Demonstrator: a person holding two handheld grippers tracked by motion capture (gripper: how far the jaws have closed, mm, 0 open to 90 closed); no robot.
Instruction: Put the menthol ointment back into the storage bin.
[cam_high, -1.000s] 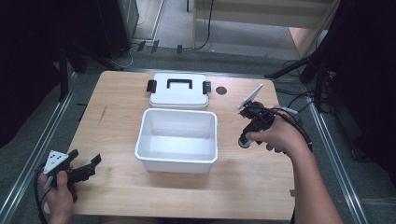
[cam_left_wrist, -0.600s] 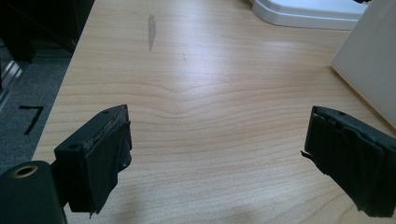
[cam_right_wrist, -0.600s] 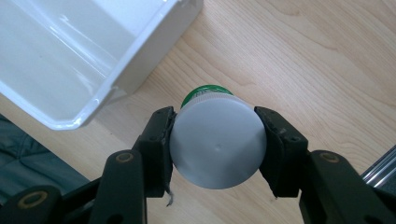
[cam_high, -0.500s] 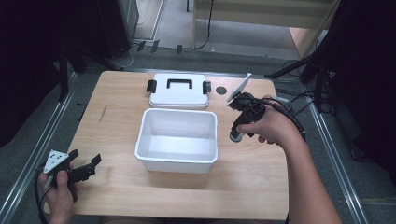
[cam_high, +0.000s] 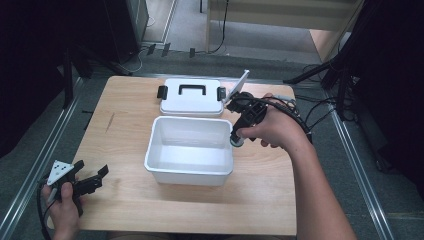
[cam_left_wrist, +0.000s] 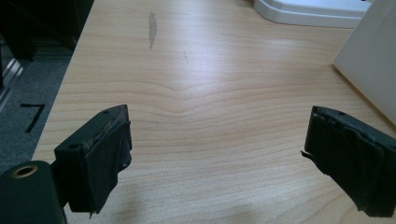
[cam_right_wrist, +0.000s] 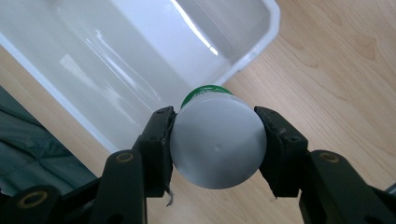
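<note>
right claw (cam_right_wrist: 215, 147) clamps a grey, round-bottomed bottle (cam_right_wrist: 217, 140) with green cap.

A black figure "7" (cam_left_wrist: 31, 116) is marked on the grey floor (cam_left_wrist: 28, 140) beside the table's edge.

The right gripper (cam_right_wrist: 217, 149) grips a small round container (cam_right_wrist: 217, 144), its two black jaws pressed against opposite sides. The container's pale grey, flat end faces the camera, and a green rim shows at its far end. Beyond it lies the white plastic bin (cam_right_wrist: 243, 60), open and glossy inside, on the wooden desk (cam_right_wrist: 336, 84).
</note>
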